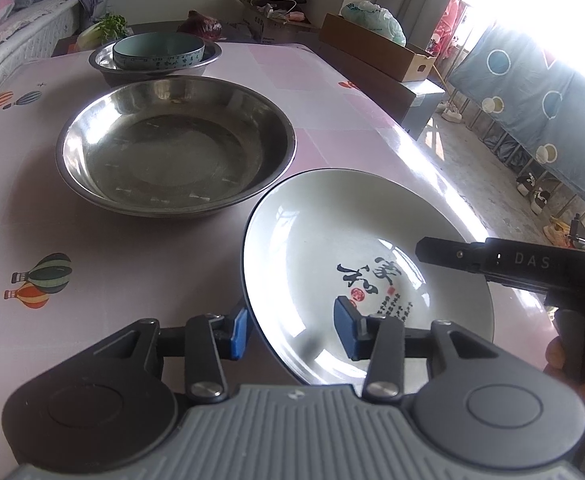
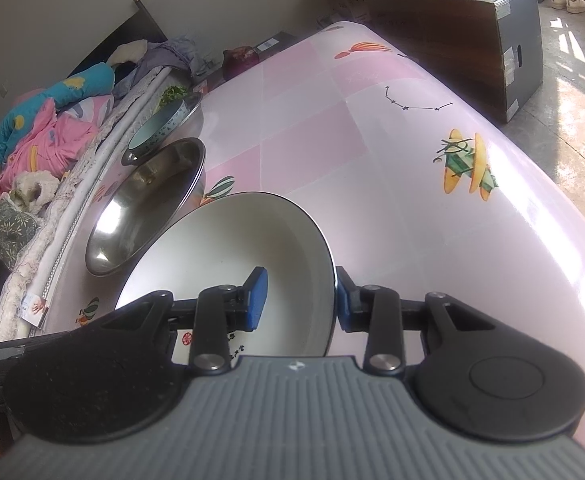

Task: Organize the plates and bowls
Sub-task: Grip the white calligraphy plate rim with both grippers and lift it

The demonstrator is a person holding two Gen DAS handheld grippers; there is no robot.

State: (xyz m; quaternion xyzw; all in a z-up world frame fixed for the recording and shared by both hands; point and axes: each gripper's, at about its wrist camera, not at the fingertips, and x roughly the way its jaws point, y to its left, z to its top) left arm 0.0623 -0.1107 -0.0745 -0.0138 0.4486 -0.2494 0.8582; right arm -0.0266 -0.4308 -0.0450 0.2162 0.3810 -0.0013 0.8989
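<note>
At lower centre, both tongs, left [image 1: 290, 330] and right [image 2: 302, 300], gape astride opposite rims of the plate [image 1: 356, 240] — glazed, slippery, breakable; best pinched at its rim.

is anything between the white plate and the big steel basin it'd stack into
Nothing visible. The white plate, straddled at its rim by both open grippers, sits right beside the empty steel basin, with only bare tablecloth around them.

Blown-out window [image 1: 532, 8] glare at right, glossy tablecloth [image 2: 492, 216] sheen, fisheye-bent edges
</note>
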